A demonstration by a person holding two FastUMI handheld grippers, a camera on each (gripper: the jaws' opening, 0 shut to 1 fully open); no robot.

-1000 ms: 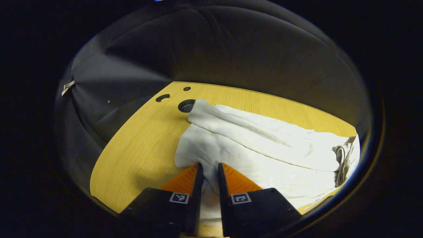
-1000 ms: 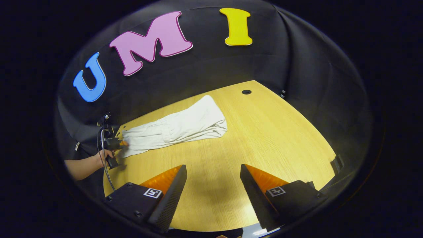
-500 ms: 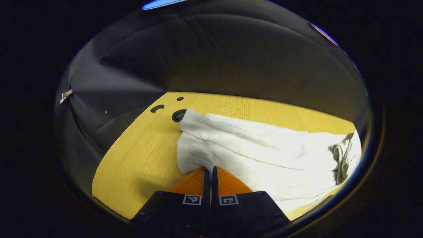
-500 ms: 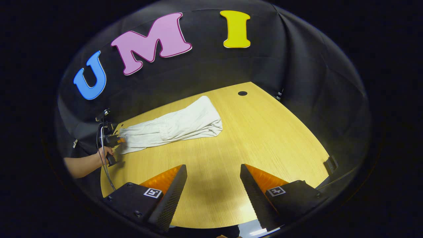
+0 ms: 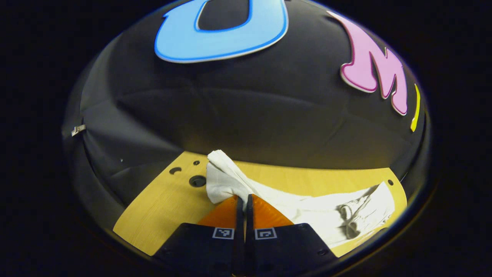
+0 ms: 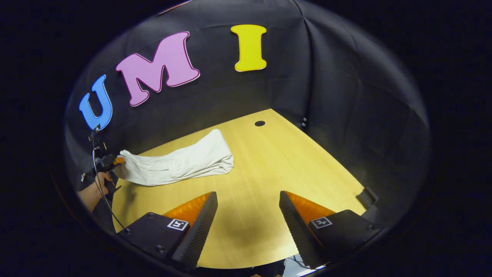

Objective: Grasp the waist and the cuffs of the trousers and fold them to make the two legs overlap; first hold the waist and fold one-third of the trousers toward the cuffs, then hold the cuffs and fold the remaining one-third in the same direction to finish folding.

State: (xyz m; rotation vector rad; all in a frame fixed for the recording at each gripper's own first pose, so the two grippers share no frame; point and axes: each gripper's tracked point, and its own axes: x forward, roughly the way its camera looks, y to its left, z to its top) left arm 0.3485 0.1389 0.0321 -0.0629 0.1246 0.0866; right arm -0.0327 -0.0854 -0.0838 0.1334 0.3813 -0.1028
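Note:
The white trousers [image 5: 307,211] lie lengthwise on the wooden table [image 5: 161,207], legs overlapped. Their drawstring [image 5: 348,215] shows at the far folded end. My left gripper [image 5: 243,198] is shut on the near cuff end, which it holds raised off the table with a corner of cloth [image 5: 221,161] standing up above the fingers. In the right gripper view the trousers [image 6: 180,163] stretch across the far left of the table [image 6: 292,165], and the left gripper [image 6: 109,161] holds their lifted left end. My right gripper [image 6: 248,196] hovers open over bare wood, well apart from the cloth.
Round cable holes [image 5: 197,181] sit in the table corner beside the lifted cuffs, and another hole [image 6: 260,123] lies near the far edge. Black cloth walls close in the table. A person's hand [image 6: 94,192] holds the left gripper at the table's left edge.
The left gripper closed on the cuff end and raised it off the table, tilting upward. The right gripper stayed open and shifted slightly.

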